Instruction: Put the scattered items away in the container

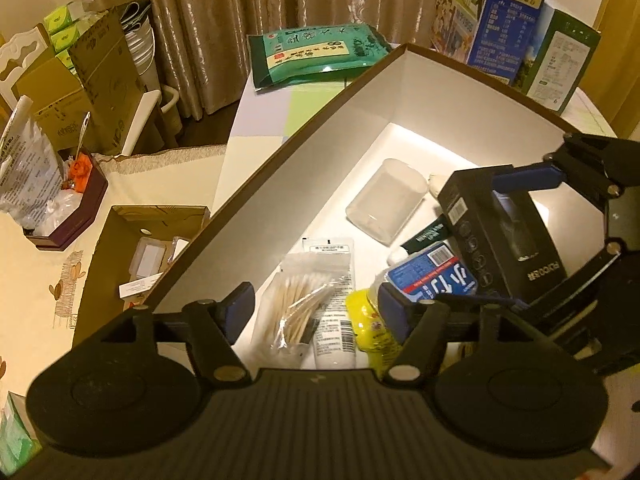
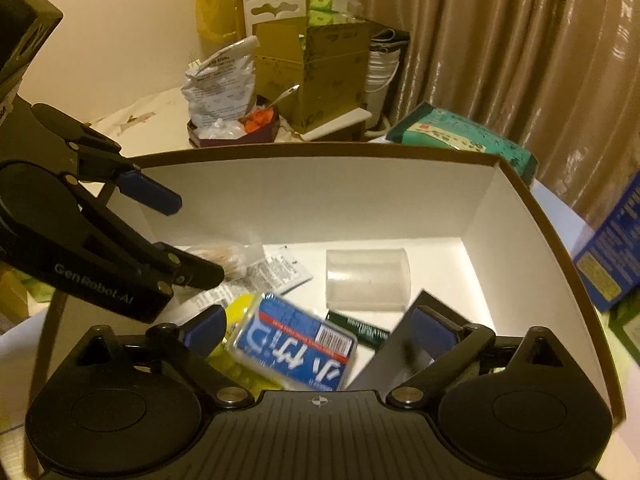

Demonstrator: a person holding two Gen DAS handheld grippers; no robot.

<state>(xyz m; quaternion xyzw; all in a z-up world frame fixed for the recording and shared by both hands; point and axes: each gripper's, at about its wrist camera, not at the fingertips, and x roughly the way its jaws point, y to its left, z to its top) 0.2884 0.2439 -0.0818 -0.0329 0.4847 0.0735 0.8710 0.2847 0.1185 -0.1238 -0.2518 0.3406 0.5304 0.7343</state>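
Note:
A white box with a brown rim holds cotton swabs, a white tube, a yellow packet, a blue tissue pack, a dark green tube and a clear cup. My left gripper is open and empty over the box. My right gripper hangs open inside the box around a black carton that stands tilted between its fingers; the near pad lies against it.
A green packet lies behind the box. Blue and green cartons stand at the back. A small cardboard tray sits left of the box. A dark red tin with bags and stacked cardboard boxes are farther off.

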